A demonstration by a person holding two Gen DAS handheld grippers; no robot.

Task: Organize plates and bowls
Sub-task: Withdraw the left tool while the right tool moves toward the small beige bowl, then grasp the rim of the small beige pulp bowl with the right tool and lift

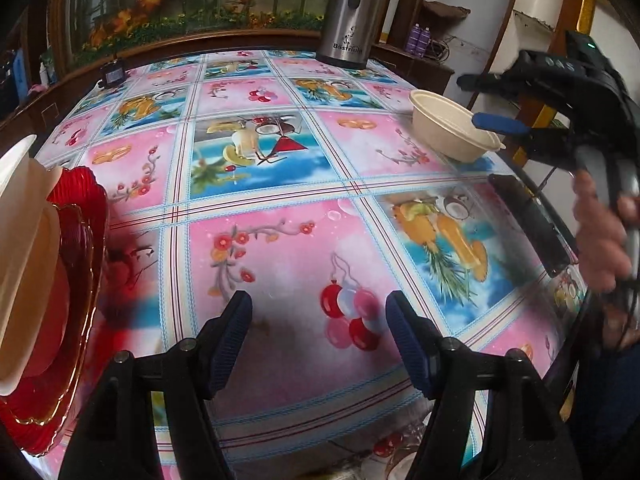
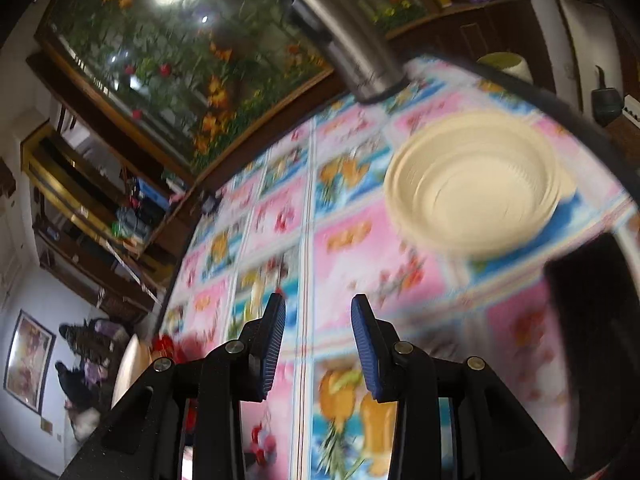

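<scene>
A cream bowl [image 1: 454,126] sits near the table's far right edge; the blurred right wrist view shows the same bowl [image 2: 474,180] from above, ahead and to the right. At the left edge lie red glass plates [image 1: 80,240] with cream bowls [image 1: 24,240] stacked on them. My left gripper [image 1: 318,336] hangs open over bare tablecloth, nothing between its blue pads. My right gripper [image 2: 318,344] is open and empty too; in the left wrist view the right gripper [image 1: 492,100] reaches over the lone bowl's rim, held by a hand [image 1: 600,232].
A steel thermos [image 1: 348,16] stands at the table's far edge. A black phone-like slab [image 1: 528,222] lies near the right edge, a small black device [image 1: 113,74] at the far left. The fruit-print tablecloth [image 1: 280,184] covers the table. Wooden shelves stand behind.
</scene>
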